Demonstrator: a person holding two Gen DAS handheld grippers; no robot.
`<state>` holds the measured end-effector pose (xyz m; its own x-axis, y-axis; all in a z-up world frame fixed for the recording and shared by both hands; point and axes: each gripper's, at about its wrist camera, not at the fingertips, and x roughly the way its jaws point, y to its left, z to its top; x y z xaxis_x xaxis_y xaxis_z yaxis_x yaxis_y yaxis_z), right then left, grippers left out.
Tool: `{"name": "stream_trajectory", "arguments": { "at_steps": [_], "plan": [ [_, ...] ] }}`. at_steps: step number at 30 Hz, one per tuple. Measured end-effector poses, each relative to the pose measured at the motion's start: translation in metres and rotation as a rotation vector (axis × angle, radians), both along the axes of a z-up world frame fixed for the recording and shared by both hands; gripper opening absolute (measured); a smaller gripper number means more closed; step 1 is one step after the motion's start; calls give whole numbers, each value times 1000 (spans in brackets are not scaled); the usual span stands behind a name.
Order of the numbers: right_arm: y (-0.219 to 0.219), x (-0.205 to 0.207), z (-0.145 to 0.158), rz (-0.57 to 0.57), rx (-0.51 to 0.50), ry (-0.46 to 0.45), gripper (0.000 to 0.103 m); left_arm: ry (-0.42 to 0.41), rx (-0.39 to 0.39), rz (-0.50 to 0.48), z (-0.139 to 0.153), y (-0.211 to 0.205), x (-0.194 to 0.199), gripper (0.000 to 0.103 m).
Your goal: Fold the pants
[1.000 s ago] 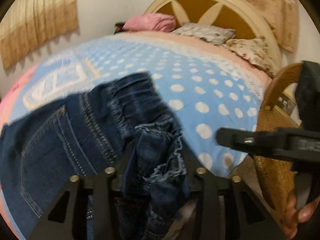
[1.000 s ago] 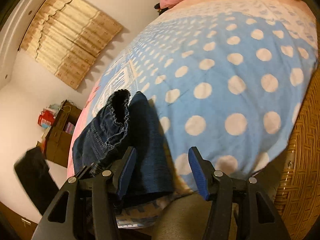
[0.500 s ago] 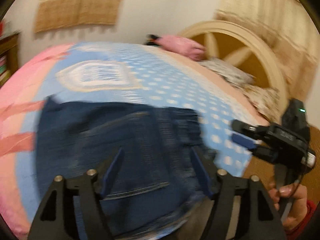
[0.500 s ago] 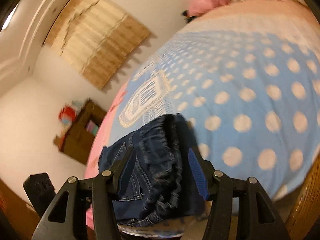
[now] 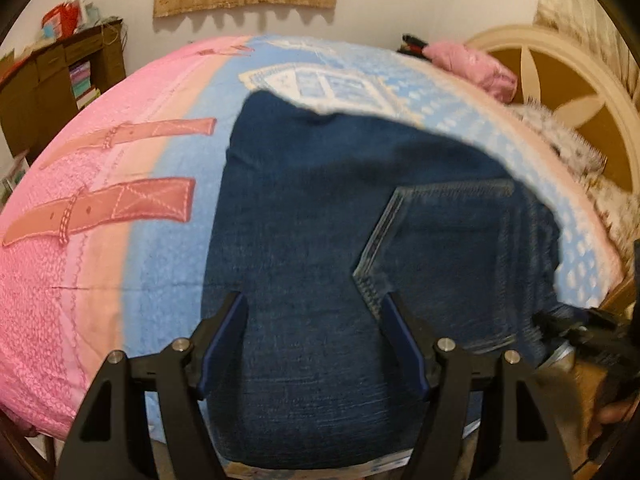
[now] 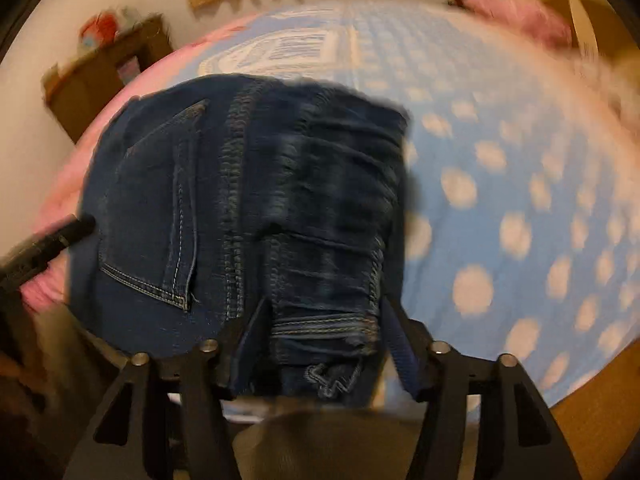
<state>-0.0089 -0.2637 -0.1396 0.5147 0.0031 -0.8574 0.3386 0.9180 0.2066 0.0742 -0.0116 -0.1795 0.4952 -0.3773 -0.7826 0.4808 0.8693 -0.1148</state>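
I am holding my left gripper [image 5: 314, 344] with its jaws spread and empty over the near part of the jeans [image 5: 360, 240]; my right gripper [image 6: 324, 344] is also spread, its fingers straddling the bunched waistband [image 6: 324, 324] without pinching it, as far as the blurred view allows. The jeans are lying along the near edge of the bed [image 5: 100, 280], on the blue dotted part of the cover, back pocket [image 5: 452, 248] up. Judgement: denim is moderately heavy, limp but thick at the seams, not slippery; the waistband and side seam are giving the firmest hold. I am reading no brand, label or writing anywhere.
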Motion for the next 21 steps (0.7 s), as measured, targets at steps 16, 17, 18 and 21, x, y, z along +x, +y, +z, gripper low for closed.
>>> {"name": "stream_trajectory", "arguments": {
  "at_steps": [16,17,18,21],
  "plan": [
    [-17,21,78,-114,-120,-298,42,-137,-39,52,62,-24,62,88],
    [-18,32,72,-87,-99,-282,37,-119,-31,52,56,-33,77,88],
    [-19,47,59,-71,-82,-234,32,-104,-18,55,51,-39,87,88],
    [-26,67,19,-119,-37,-128,29,-40,31,91,27,-53,116,88]
  ]
}}
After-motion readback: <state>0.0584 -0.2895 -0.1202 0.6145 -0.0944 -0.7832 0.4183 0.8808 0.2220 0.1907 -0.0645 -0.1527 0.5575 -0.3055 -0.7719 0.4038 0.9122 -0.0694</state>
